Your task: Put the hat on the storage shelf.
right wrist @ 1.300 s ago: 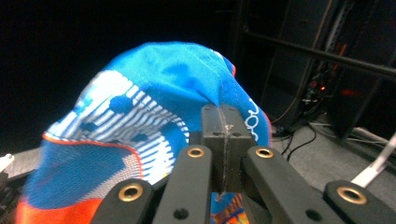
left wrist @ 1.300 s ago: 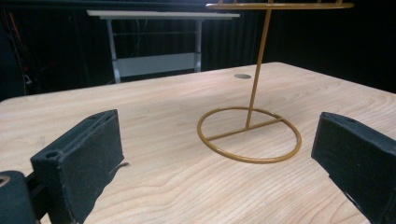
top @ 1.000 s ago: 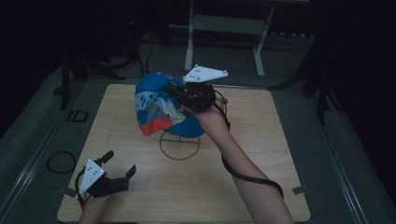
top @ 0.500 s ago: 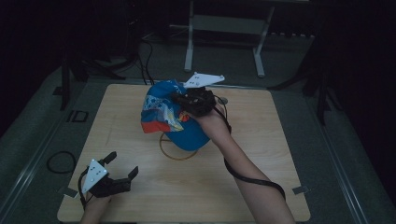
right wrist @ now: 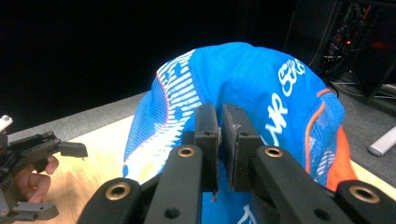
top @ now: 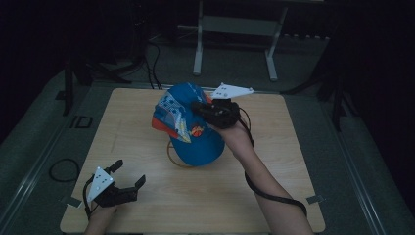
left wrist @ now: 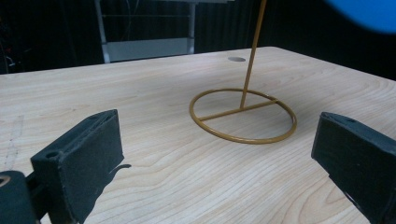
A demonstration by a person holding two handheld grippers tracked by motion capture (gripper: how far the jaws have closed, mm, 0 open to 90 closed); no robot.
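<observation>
Dark surroundings frame your wooden table (top: 274, 166). Your right gripper (right wrist: 219, 140) is clenched on the blue cap (top: 188, 125), holding it above the gold wire stand (left wrist: 243, 114) at mid-table. Your left gripper (top: 128, 176) rests released at the near-left corner.

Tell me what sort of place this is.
Probably a dark lab or recording studio, not a home: a bare wooden table on grey flooring, cables trailing behind it, a metal stand frame, and what looks like electronic equipment beyond the blue cap.
</observation>
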